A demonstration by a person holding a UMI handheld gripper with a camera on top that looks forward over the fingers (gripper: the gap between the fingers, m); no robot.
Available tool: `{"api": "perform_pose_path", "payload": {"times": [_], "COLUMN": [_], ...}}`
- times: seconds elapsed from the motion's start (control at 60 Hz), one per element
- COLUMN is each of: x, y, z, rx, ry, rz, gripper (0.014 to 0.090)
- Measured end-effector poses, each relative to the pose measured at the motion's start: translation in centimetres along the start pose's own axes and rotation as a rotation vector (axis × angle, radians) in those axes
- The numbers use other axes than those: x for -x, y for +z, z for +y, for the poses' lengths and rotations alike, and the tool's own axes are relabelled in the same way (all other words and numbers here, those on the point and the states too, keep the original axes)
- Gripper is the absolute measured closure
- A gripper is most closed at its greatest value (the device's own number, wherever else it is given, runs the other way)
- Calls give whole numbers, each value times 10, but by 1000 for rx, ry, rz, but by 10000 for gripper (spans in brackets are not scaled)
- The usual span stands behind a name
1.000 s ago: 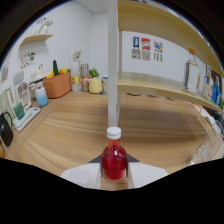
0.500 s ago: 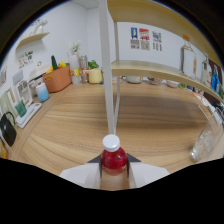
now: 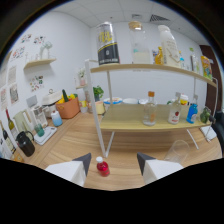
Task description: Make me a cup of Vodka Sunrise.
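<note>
The gripper (image 3: pixel 114 167) has its fingers spread wide, holding nothing. The small red bottle (image 3: pixel 102 167) stands upright on the wooden table (image 3: pixel 75 142) between them, nearer the left finger, with the shelf (image 3: pixel 150 125) beyond.

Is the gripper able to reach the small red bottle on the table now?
Probably yes: the small red bottle stands on the table between the open gripper fingers, with nothing blocking it.

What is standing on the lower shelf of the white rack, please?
On the lower shelf: a clear bottle, a small red-labelled bottle, a blue item; what stands behind them is hidden.
</note>
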Motion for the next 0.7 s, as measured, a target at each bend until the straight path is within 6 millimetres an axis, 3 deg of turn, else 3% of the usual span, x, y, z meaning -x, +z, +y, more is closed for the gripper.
{"api": "perform_pose_path", "payload": {"times": [0.133,0.35,0.433,0.55,0.7], "x": [-51,-136,-166,-208,-265], "y": [-38,-82,-99,-120,-133], "z": [-17,3,-3,-45,-130], "rx": [-33,19,15,-42,-154], "ry": [2,10,19,39,48], "rz": [58,148,178,214,248], "gripper": [189,195,194,195,194]}}
